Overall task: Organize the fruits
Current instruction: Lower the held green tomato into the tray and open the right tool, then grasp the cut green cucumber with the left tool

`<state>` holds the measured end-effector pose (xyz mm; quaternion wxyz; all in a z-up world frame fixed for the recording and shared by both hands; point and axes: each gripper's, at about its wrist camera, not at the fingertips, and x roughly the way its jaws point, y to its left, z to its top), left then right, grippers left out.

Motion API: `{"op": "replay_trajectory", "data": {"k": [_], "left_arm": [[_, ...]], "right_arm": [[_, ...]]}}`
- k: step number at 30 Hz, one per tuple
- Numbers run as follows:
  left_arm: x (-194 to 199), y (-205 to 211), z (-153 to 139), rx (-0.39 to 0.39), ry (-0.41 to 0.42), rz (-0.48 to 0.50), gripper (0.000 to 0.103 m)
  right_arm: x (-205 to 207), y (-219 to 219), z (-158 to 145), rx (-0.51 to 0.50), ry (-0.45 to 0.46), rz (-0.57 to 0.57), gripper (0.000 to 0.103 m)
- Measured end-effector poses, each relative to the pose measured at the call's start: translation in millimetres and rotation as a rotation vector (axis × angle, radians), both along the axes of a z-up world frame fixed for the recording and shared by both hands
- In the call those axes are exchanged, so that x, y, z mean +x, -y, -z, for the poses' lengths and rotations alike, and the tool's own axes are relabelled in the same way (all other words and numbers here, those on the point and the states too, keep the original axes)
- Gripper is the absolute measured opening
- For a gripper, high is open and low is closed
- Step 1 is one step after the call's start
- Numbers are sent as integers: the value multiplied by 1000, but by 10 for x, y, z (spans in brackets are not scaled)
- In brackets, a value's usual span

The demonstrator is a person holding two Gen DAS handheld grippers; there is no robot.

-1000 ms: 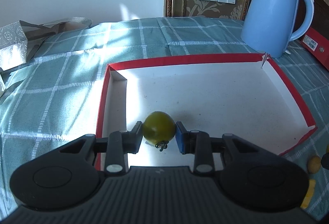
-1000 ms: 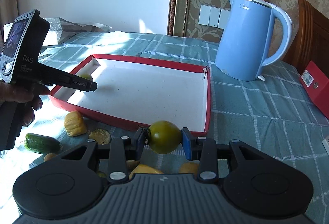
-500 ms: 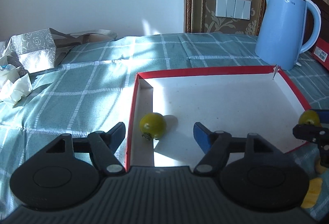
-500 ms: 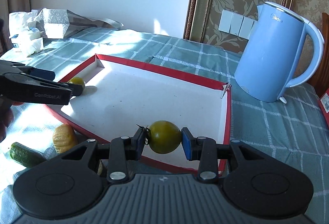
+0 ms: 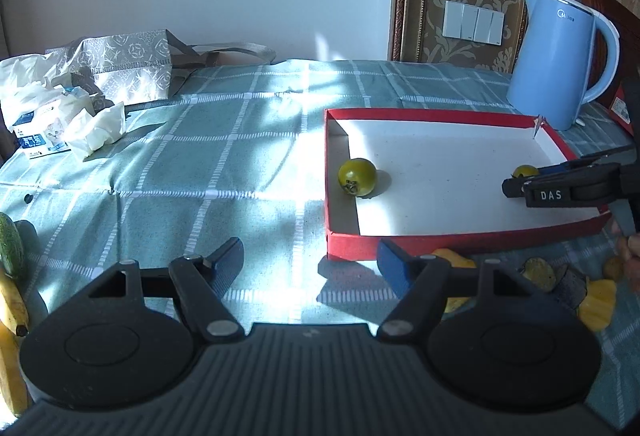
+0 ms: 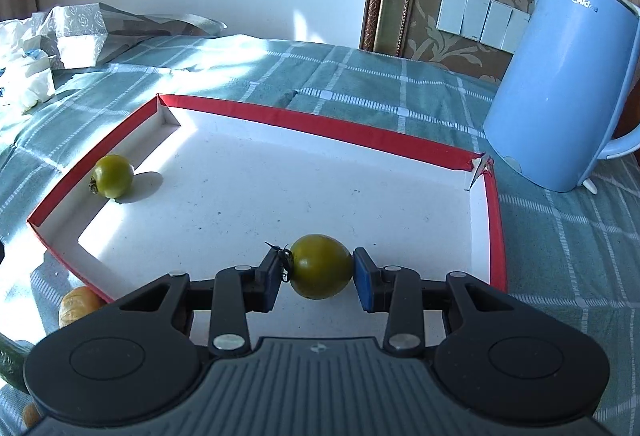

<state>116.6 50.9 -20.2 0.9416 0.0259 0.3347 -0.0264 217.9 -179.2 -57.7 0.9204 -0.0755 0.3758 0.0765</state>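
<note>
Two green tomatoes (image 6: 112,176) – one in tray (image 6: 304,122), one in right tool (image 6: 316,274)

Black grippers, blue-padded jaws, "DAS" lettering

"das" on the right claw (image 5: 516,185); "midea" on the blue kettle (image 6: 560,92).

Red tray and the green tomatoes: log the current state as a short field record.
tray: red tray, white floor, on checked cloth
tomato in tray: green tomato lying near left wall
left hand-held gripper: open, holding nothing, outside the tray
right hand-held gripper: shut on second green tomato, over the tray's near right part
beside tray: blue kettle
</note>
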Motion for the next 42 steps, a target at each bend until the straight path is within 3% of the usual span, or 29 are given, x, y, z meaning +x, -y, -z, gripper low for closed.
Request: {"op": "replay_trajectory", "data": {"k": [6, 8, 12, 17, 25, 30, 42], "left_arm": [[-210, -117, 36, 1, -12, 22, 73], [-265, -128, 47, -2, -19, 38, 73], [-427, -119, 32, -15, -11, 101, 74], [-650, -38, 60, -13, -7, 201, 80], [-873, 165, 225, -28, -46, 343, 80], [-841, 170, 241, 8, -17, 391, 80], [-657, 131, 340, 184, 14, 562, 74]], "right_arm": [[95, -83, 48, -20, -4, -3, 38], [97, -101, 18, -13, -5, -6, 43], [-122, -24, -219, 9, 62, 16, 66], [-814, 244, -494, 78, 119, 3, 66], [-1852, 482, -232, 40, 92, 122, 67], [-2135, 416, -67, 36, 36, 148, 67], [-2402, 354, -115, 46, 67, 169, 67]]}}
